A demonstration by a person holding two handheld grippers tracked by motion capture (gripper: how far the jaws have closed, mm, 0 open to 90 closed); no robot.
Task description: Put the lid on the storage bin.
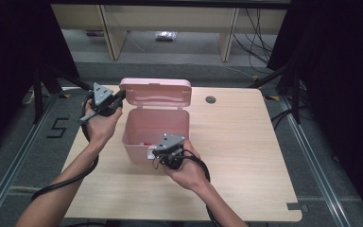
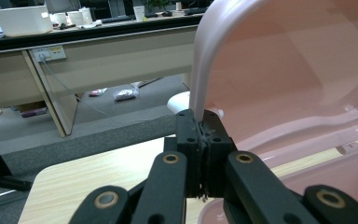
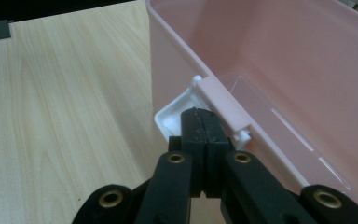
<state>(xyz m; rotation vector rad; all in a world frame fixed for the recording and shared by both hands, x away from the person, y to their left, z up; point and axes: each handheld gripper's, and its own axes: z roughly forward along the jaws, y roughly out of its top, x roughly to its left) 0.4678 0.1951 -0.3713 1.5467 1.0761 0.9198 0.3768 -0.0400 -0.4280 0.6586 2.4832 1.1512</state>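
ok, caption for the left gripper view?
Left gripper clamped on the edge of the pink box's raised lid.

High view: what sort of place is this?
Likely an office turned recording lab: a wooden table inside dark curtains, desks behind with cups and a wall socket, loose cables on the carpet.
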